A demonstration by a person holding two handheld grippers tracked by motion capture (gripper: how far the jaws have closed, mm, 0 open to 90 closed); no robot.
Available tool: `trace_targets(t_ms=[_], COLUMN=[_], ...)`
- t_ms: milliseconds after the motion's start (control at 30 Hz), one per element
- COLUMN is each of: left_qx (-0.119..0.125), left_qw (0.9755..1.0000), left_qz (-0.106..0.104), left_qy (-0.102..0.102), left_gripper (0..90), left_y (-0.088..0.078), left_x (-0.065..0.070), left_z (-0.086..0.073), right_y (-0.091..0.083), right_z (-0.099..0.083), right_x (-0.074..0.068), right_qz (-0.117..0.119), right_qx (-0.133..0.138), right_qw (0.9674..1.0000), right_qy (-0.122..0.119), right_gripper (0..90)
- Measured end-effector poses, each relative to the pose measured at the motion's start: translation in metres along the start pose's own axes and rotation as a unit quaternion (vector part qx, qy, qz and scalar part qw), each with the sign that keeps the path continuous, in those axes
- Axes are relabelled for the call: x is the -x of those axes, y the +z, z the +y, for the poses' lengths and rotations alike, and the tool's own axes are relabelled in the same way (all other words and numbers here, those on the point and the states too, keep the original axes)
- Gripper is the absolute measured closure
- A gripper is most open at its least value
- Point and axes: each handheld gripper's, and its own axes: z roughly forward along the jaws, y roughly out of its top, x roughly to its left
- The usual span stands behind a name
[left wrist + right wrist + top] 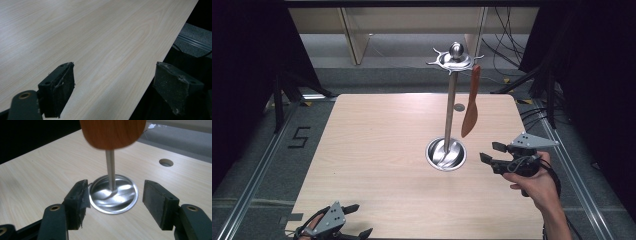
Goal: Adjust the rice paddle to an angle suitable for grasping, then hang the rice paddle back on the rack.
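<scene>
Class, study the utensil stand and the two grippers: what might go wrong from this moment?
1. The wooden spatula hangs freely from the stand's top ring; a nudge from the open right gripper beside it could swing or unhook it.
2. The stand's pole is tall on a small round base; a sideways pull may tip it.
3. The open left gripper sits at the table's near edge, too far away to steady anything.

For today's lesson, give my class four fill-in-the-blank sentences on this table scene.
1. The wooden spatula hangs from the metal ____.
2. The stand's base is ____ in shape.
3. Both tongs, left and right, are ____.
4. The tongs nearer the stand are the ____ ones.

Missing words: stand; round; open; right
</scene>
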Motion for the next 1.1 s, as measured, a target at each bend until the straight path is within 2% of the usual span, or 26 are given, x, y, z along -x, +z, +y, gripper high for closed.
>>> trace_targets(t_ms=[33, 100, 167, 200, 233, 267, 300, 367, 400, 500, 533, 567, 600, 633, 733, 767, 867, 900, 933, 1033, 1100], left_qx=[-0.01, -0.006, -0.001, -0.004, 0.001, 0.001, -0.01, -0.011, -0.002, -0.003, -0.003, 0.002, 0.002, 0.002, -0.002, 0.003, -0.004, -0.002, -0.002, -0.007, -0.006], left_qw=[0.9999, 1.0, 1.0, 1.0, 1.0, 1.0, 0.9999, 0.9998, 0.9998, 0.9998, 0.9999, 1.0, 1.0, 1.0, 1.0, 1.0, 1.0, 1.0, 1.0, 0.9999, 0.9999], left_qz=[-0.001, 0.0, -0.001, 0.002, 0.0, 0.0, 0.004, -0.003, -0.001, -0.001, -0.001, -0.001, -0.003, -0.004, -0.002, -0.004, -0.001, -0.002, -0.002, -0.005, -0.003], left_qy=[0.008, 0.007, 0.002, 0.005, -0.003, -0.003, 0.014, 0.018, 0.02, 0.021, 0.015, 0.006, 0.007, 0.006, 0.008, 0.007, 0.008, 0.008, 0.008, 0.008, 0.009], left_gripper=[16.4, 16.3, 16.3, 16.3, 16.3, 16.3, 16.3, 16.3, 16.3, 16.3, 16.3, 16.4, 16.3, 16.3, 16.3, 16.3, 16.4, 16.4, 16.3, 16.3, 16.3], left_y=[-0.001, 0.0, 0.001, 0.001, 0.002, 0.002, 0.001, 0.0, 0.001, 0.001, 0.001, 0.001, 0.002, 0.002, 0.001, 0.002, 0.0, 0.001, 0.001, 0.001, 0.001], left_x=[-0.001, -0.001, 0.001, 0.0, 0.001, 0.001, -0.001, -0.001, -0.001, -0.001, 0.0, 0.001, 0.001, 0.001, 0.001, 0.001, 0.001, 0.001, 0.001, 0.001, 0.002], left_z=[0.001, 0.001, 0.001, 0.0, 0.0, 0.0, 0.001, 0.001, 0.001, 0.001, 0.001, 0.0, 0.0, 0.0, 0.001, 0.0, 0.001, 0.0, 0.0, 0.0, 0.0], right_y=[0.001, 0.001, 0.003, 0.002, 0.003, 0.003, 0.004, 0.006, 0.005, 0.006, 0.005, 0.005, 0.005, 0.006, 0.007, 0.008, 0.009, 0.008, 0.009, 0.009, 0.01], right_z=[-0.002, -0.004, -0.008, -0.009, -0.01, -0.01, -0.013, -0.015, -0.016, -0.019, -0.02, -0.021, -0.024, -0.025, -0.028, -0.031, -0.033, -0.035, -0.036, -0.039, -0.041], right_x=[0.002, 0.003, 0.003, 0.004, 0.006, 0.006, 0.006, 0.005, 0.007, 0.005, 0.004, 0.005, 0.005, 0.007, 0.007, 0.005, 0.005, 0.004, 0.005, 0.004, 0.005], right_qz=[-0.01, -0.006, -0.008, -0.008, -0.014, -0.014, -0.012, -0.013, -0.014, -0.016, -0.01, -0.015, -0.015, -0.015, -0.017, -0.016, -0.013, -0.013, -0.017, -0.015, -0.017], right_qx=[0.005, -0.003, -0.004, -0.008, -0.008, -0.008, -0.017, -0.018, -0.023, -0.023, -0.032, -0.029, -0.036, -0.035, -0.039, -0.041, -0.043, -0.052, -0.045, -0.055, -0.05], right_qw=[0.9998, 0.9998, 1.0, 0.9999, 0.9997, 0.9997, 0.9997, 0.9997, 0.9995, 0.9996, 0.9994, 0.9995, 0.9992, 0.9993, 0.999, 0.999, 0.999, 0.9985, 0.9988, 0.9983, 0.9986], right_qy=[-0.019, -0.019, -0.002, -0.004, -0.016, -0.016, -0.015, -0.006, -0.012, -0.001, 0.007, 0.0, 0.005, -0.003, -0.009, 0.005, 0.007, 0.015, 0.003, 0.008, -0.005], right_gripper=[38.6, 38.7, 38.5, 38.4, 38.4, 38.4, 38.3, 38.3, 38.3, 38.2, 38.2, 38.1, 38.0, 38.0, 37.9, 37.9, 37.7, 37.4, 37.3, 37.1, 37.0])
